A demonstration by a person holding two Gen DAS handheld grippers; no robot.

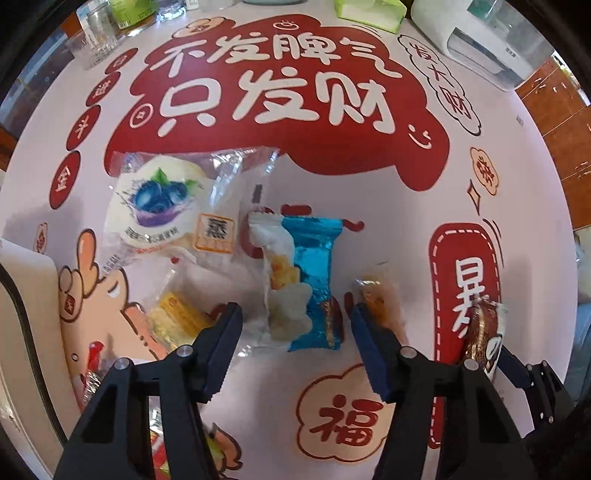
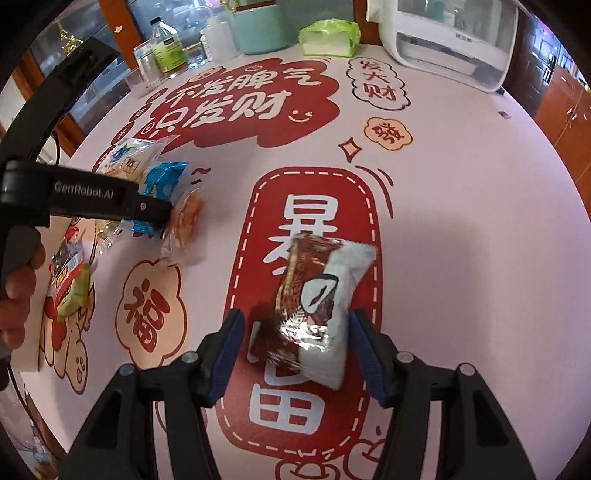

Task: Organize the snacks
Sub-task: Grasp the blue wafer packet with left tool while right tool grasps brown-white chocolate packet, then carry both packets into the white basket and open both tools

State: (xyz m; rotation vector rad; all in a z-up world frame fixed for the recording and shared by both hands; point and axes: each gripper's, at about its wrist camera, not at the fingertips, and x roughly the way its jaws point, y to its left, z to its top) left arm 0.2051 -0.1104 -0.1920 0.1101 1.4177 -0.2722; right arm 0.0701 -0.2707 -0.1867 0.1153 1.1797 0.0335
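Note:
Snack packets lie on a red-and-white printed tablecloth (image 1: 280, 373). My left gripper (image 1: 295, 321) points down over a blue foil packet (image 1: 310, 280), which lies between its jaws with a gap on each side; the jaws are open. Around it are a blueberry bun packet (image 1: 162, 206), a yellow cake packet (image 1: 177, 317) and a clear orange packet (image 1: 376, 295). My right gripper (image 2: 297, 325) is open and straddles a brown-and-white packet (image 2: 317, 299); the pads stand close beside it, not pressing.
A white box edge (image 1: 26, 295) sits at the left, with a green packet (image 2: 70, 291) near it. At the table's back stand a glass jar (image 1: 92, 37), a bottle (image 2: 166, 44), a teal container (image 2: 258, 29), a tissue pack (image 2: 328, 37) and a white appliance (image 2: 447, 40).

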